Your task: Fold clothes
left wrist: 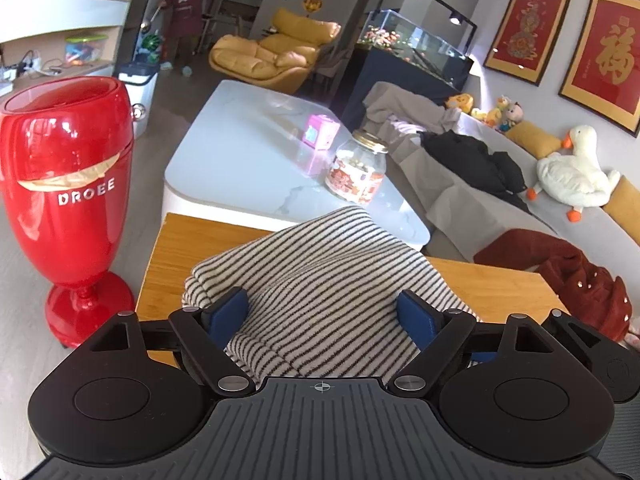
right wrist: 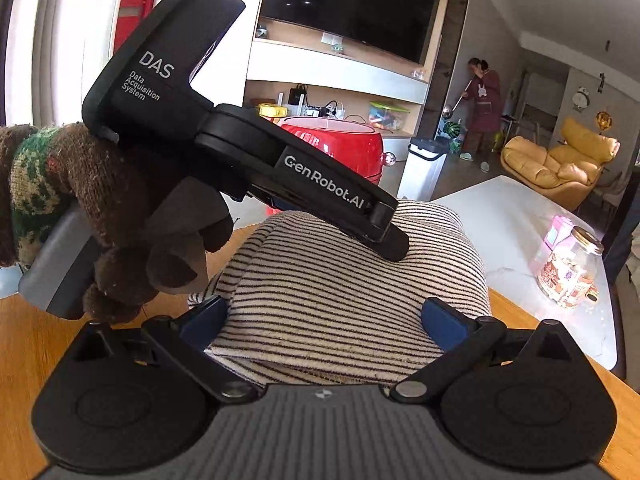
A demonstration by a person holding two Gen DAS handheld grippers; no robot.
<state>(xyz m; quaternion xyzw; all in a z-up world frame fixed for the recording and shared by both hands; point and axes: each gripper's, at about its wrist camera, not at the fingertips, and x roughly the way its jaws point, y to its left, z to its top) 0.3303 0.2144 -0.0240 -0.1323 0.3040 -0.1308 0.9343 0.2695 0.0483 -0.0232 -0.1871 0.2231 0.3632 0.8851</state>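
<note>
A folded bundle of black-and-white striped cloth (left wrist: 320,280) lies on the wooden table (left wrist: 180,256). My left gripper (left wrist: 322,316) stands open wide, its blue pads (left wrist: 226,318) either side of the bundle's near end. In the right wrist view the left gripper (right wrist: 390,246) comes in from the upper left, held by a gloved hand (right wrist: 100,208), with its fingertip resting on top of the striped bundle (right wrist: 340,280). My right gripper (right wrist: 324,320) is also open wide and straddles the near end of the bundle; I see no clamping.
A tall red vase-shaped bin (left wrist: 68,200) stands left of the wooden table. Beyond it a white marble table (left wrist: 240,160) holds a glass jar (left wrist: 356,172) and a pink box (left wrist: 318,132). A dark red garment (left wrist: 568,276) and a black one (left wrist: 472,160) lie on the sofa. A person (left wrist: 184,8) stands far back.
</note>
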